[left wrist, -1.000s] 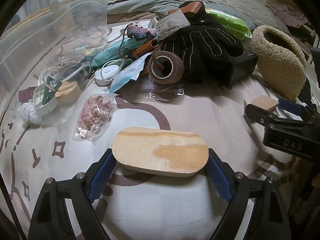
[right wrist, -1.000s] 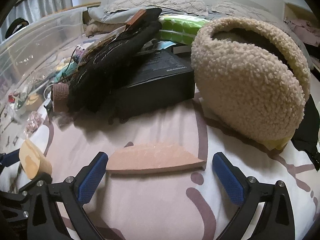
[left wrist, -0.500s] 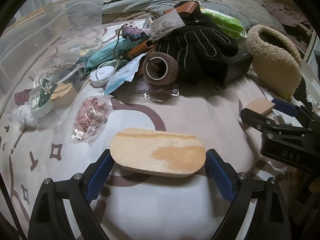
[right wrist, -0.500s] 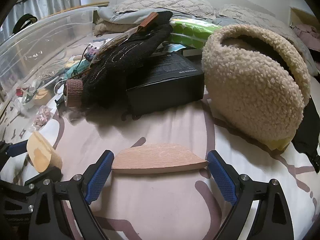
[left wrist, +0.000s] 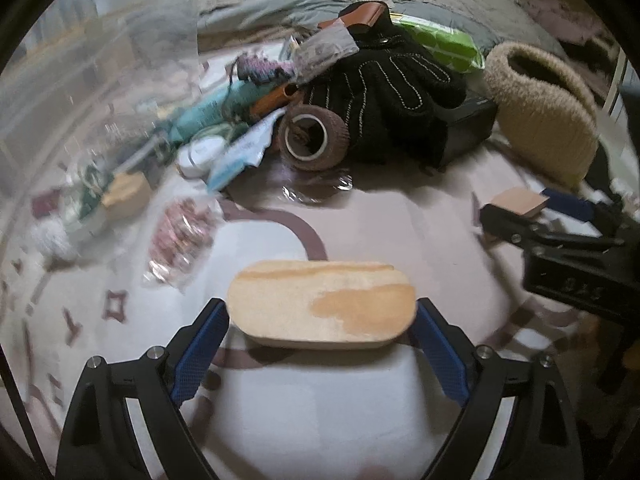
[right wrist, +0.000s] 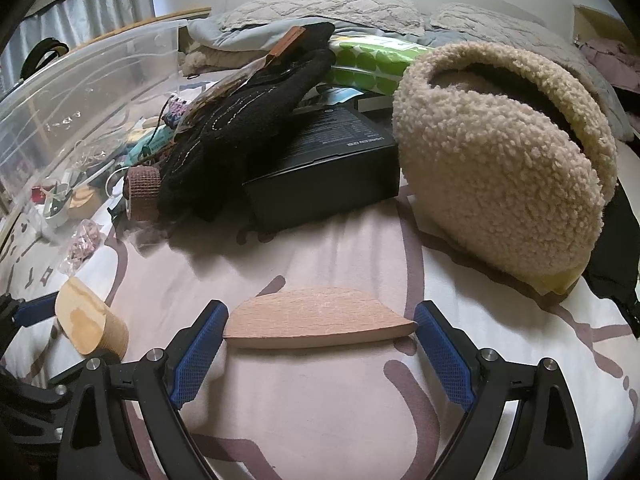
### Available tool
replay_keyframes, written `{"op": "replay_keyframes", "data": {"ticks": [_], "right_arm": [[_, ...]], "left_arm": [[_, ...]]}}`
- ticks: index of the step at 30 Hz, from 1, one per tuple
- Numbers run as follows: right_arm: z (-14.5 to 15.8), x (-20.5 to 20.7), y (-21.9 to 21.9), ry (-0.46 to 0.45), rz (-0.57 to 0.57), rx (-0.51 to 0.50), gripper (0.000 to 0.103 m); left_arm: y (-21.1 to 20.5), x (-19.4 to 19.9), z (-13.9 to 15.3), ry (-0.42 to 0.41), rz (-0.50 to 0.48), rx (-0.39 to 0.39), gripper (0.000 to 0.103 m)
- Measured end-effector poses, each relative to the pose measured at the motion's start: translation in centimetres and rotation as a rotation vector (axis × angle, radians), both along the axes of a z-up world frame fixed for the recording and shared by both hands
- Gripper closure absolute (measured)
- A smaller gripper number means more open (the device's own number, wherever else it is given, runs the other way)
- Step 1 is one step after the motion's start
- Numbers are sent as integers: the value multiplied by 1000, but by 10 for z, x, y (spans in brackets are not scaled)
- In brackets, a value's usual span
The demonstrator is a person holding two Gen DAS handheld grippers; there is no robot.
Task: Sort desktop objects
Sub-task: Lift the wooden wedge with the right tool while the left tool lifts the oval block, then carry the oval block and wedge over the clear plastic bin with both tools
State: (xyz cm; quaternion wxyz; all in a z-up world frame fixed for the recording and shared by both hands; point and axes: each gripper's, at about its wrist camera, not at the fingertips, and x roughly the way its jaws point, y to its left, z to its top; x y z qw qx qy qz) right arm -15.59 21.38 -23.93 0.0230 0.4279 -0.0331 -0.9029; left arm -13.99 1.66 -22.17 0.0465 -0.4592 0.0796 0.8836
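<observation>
My left gripper (left wrist: 322, 320) is shut on a pale oval wooden block (left wrist: 322, 306), its blue pads touching both ends, held above the patterned bedsheet. My right gripper (right wrist: 320, 322) is shut on a flat leaf-shaped wooden piece (right wrist: 320, 316), pads against its two tips. The oval block also shows at the left of the right wrist view (right wrist: 90, 326). The leaf-shaped piece and the right gripper show at the right of the left wrist view (left wrist: 520, 202).
A pile lies ahead: black gloves (right wrist: 240, 136), a black box (right wrist: 332, 168), a brown tape roll (left wrist: 312, 138), a bag of pink beads (left wrist: 180, 236), packets. A fluffy beige bag (right wrist: 500, 160) stands to the right. A clear plastic bin (right wrist: 80, 100) stands at left.
Both grippers have closed in on their wooden pieces and lifted them back and up from the sheet. The left view is now motion-blurred.
</observation>
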Motion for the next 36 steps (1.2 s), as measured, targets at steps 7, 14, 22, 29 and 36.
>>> {"op": "replay_keyframes", "data": {"ticks": [7, 14, 22, 29, 36], "right_arm": [[1, 2, 0, 6, 0, 0, 9], [7, 5, 3, 28, -13, -17, 9], [15, 10, 7, 60, -21, -41, 9], [27, 16, 9, 90, -11, -73, 9], [44, 25, 8, 129, 7, -81, 9]], "left_arm": [[3, -2, -2, 3, -16, -14, 10], [-3, -4, 1, 2, 3, 29, 12], [-7, -2, 8, 23, 22, 55, 12], [-10, 0, 17, 50, 27, 72, 12], [-12, 1, 23, 56, 31, 76, 12]]}}
